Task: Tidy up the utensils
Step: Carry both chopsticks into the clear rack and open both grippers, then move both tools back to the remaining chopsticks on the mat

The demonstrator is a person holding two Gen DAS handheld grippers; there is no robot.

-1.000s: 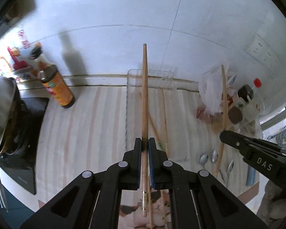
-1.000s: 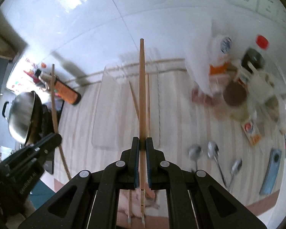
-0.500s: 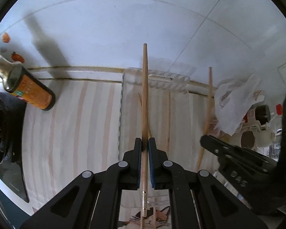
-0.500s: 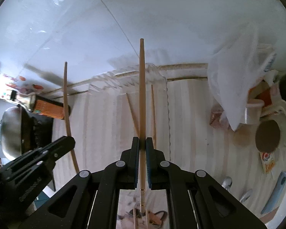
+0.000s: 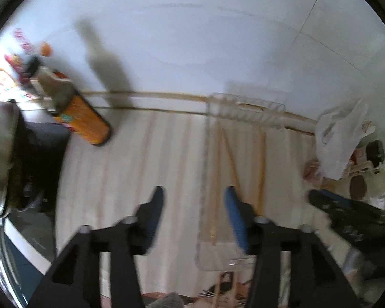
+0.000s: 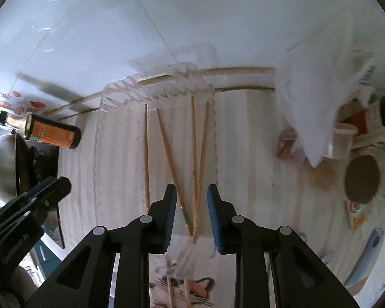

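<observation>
In the left wrist view, the left tongs (image 5: pixel 193 200) are opening with nothing pinched, above the clear tray (image 5: pixel 246 107) at 12 o'clock. In the right wrist view, the right tongs (image 6: pixel 191 205) are opening, and four chopsticks (image 6: pixel 168 151) lie loose in the tray on the striped surface (image 6: pixel 243 154).

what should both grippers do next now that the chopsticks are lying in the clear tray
Probably lift both clear and head for the next utensil. Both sets of jaws are opening with nothing pressed between them: the left gripper and right gripper hang over the clear tray, where four chopsticks lie flat.
</observation>
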